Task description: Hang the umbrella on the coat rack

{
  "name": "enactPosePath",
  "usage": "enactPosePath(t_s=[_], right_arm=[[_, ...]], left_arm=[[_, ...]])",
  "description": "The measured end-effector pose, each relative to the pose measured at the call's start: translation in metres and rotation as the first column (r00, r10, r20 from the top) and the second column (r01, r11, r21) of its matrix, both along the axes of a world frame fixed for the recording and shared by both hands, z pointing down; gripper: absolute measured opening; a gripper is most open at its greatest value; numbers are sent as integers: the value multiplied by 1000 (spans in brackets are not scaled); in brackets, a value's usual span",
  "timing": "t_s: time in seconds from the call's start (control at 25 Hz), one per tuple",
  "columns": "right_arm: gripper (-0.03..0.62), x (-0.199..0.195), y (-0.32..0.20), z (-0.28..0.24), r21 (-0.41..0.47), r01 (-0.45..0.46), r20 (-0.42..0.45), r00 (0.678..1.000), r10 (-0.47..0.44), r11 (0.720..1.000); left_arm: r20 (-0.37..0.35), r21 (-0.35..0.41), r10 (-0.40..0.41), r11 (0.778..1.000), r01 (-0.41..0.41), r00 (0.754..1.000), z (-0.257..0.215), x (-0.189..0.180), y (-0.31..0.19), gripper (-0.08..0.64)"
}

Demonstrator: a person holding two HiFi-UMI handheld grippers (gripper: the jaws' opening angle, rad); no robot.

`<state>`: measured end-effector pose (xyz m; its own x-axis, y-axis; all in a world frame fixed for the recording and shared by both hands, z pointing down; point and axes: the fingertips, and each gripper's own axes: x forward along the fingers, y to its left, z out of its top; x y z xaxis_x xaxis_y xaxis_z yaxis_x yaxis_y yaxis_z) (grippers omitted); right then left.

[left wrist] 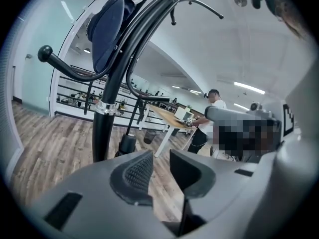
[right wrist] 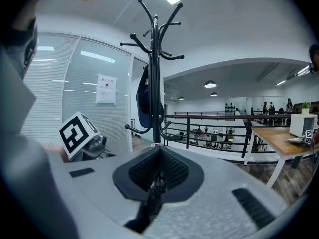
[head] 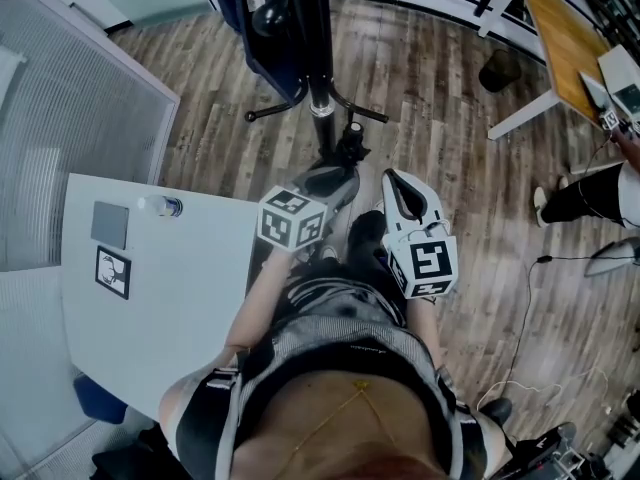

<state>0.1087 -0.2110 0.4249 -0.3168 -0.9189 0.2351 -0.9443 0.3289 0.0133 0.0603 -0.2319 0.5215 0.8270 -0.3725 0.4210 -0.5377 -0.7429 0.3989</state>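
At the far left the white tabletop [head: 180,298] carries only a small bottle [head: 165,206] and a grey card [head: 109,224], nothing the task needs. Next comes the left gripper [left wrist: 160,171], raised close to the coat rack [left wrist: 105,123]; its jaws stand a narrow gap apart with nothing between them. Just above it the dark blue umbrella [left wrist: 107,31] hangs as a folded bundle from one of the upper hooks. How well its loop sits on that hook I cannot make out, since the rack's arms cross in front of it. Further right, the right gripper [right wrist: 159,171] is closed and empty, held back from the rack.

The hanging looks done, so the main risk is in pulling away. The left gripper is near the curved hooks and the pole, and a careless move could clip one, rock the stand and shake the umbrella loose.
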Motion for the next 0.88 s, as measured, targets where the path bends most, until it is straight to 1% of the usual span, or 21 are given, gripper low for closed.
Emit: enactPosePath(t_s=[0.08, 0.16, 0.4, 0.72, 0.88], right_arm=[[5, -2, 1, 0, -1, 4, 1, 1000, -4, 1000], [5, -3, 2, 1, -4, 10, 0, 1000, -10, 1000], [5, -13, 5, 3, -8, 27, -2, 1000, -27, 1000], [5, -32, 9, 5, -9, 60, -7, 998, -60, 998], [5, -40, 10, 6, -2, 71, -4, 998, -71, 998]], left_arm=[[-6, 14, -21, 1000, 21, 1000, -4, -3, -1, 76], [-11, 21, -38, 999, 38, 999, -8, -5, 0, 69], [-2, 51, -51, 997, 51, 999, -12, -12, 7, 46], [1, 83, -67, 994, 67, 998, -18, -24, 20, 34], [-12, 104, -80, 991, 80, 997, -23, -29, 25, 29]])
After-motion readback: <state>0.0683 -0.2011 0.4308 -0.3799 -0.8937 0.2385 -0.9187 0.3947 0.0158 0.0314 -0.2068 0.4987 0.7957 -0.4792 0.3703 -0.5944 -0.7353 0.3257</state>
